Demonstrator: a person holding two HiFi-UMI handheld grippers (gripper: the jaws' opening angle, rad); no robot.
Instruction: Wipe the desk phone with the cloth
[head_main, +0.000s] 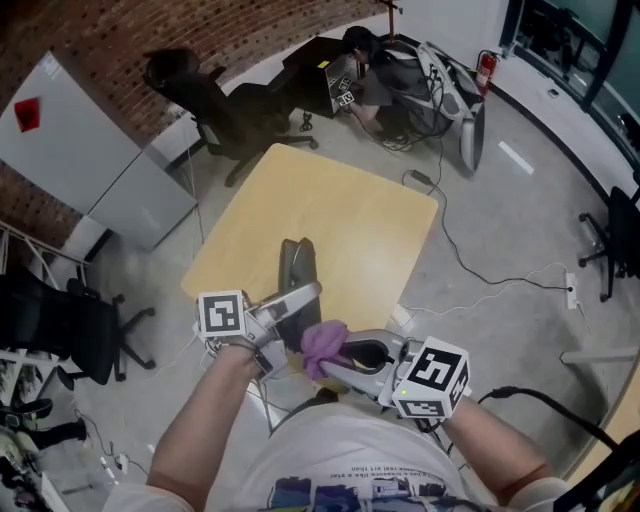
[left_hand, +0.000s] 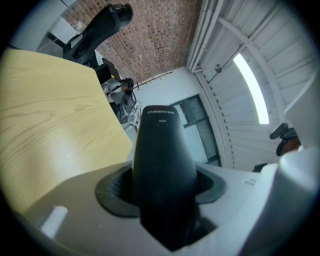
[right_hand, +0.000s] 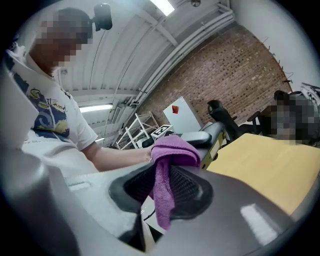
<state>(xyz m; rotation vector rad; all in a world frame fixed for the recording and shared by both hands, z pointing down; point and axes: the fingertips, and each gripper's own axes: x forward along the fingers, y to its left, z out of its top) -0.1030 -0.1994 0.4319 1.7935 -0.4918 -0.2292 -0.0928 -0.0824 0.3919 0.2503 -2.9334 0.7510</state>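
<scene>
The dark handset (head_main: 297, 272) of the desk phone is over the near edge of the wooden surface (head_main: 350, 210) and points away from the person; I cannot tell whether it rests there. The left gripper (head_main: 290, 305) has its jaws closed on the near end. The jaws of the right gripper (head_main: 350, 355) pinch the purple cloth (head_main: 324, 345), bunched just beside the handset. I think the handset could turn or slip, because only one end is held. The cloth may also pull out of the jaws during rubbing.

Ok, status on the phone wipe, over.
Left gripper shut on black handset. Right gripper shut on purple cloth, close by the handset. Nothing blocking between them.
</scene>
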